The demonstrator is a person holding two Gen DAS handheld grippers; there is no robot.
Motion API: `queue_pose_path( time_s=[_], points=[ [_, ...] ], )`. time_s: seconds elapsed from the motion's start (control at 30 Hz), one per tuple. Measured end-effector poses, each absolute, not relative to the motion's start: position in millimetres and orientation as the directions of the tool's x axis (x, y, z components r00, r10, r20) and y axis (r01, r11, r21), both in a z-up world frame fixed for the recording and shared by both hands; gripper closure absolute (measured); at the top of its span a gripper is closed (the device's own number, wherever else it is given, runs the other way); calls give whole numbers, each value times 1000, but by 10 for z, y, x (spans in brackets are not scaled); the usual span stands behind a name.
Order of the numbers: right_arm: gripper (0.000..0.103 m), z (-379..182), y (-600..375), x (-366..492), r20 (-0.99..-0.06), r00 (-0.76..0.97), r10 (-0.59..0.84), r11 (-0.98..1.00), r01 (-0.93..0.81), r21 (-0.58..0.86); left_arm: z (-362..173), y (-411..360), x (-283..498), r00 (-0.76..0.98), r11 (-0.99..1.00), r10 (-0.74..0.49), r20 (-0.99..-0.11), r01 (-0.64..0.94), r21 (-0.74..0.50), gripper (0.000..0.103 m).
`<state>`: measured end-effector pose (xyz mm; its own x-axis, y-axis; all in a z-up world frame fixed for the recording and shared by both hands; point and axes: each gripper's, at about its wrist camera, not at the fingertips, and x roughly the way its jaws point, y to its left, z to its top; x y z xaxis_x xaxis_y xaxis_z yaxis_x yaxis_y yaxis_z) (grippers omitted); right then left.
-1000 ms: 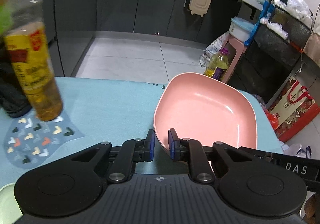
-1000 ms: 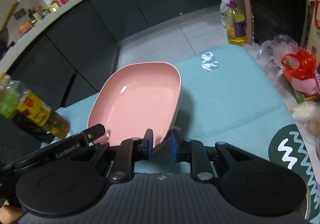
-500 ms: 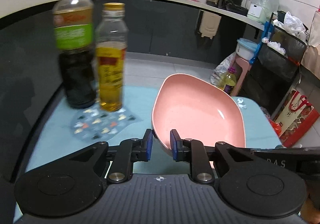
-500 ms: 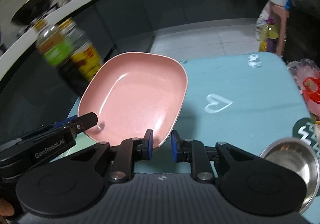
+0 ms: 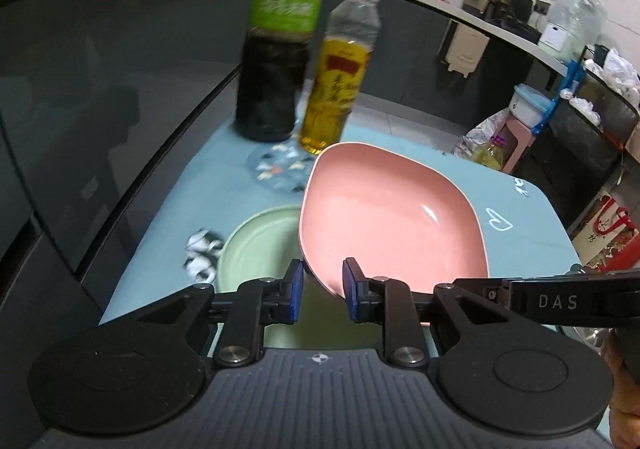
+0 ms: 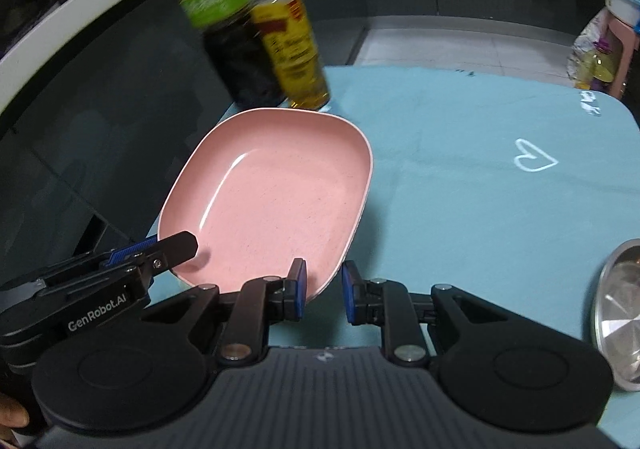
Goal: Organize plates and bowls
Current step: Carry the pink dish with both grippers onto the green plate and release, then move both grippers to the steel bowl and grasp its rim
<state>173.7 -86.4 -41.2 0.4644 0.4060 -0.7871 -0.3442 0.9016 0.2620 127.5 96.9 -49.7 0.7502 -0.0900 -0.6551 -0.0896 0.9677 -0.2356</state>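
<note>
While the left gripper (image 5: 319,289) had just been opening, its jaws now loose around the near rim of the pink plate (image 5: 384,221), the right gripper (image 6: 323,291) kept that rim pinched at its own side. The plate hung tilted, its long axis running away from both grippers, directly over the green plate (image 5: 256,245) on the table (image 6: 480,169). Beyond stood two bottles (image 5: 304,61).

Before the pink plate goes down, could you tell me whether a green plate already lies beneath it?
Yes, a pale green plate lies on the blue tablecloth, partly under the raised pink plate.
</note>
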Motion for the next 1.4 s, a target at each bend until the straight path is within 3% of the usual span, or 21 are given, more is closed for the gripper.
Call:
queue_pose_path(
  time_s=[1.2, 1.4],
  points=[
    [89, -722, -327, 1860, -843, 415, 343, 910, -371, 187, -888, 1392, 1246, 711, 940, -90, -697, -171, -296, 82],
    [82, -617, -493, 1866, -823, 436, 364, 910, -356, 214, -855, 1436, 1201, 716, 933, -98, -691, -176, -315, 82]
  ],
)
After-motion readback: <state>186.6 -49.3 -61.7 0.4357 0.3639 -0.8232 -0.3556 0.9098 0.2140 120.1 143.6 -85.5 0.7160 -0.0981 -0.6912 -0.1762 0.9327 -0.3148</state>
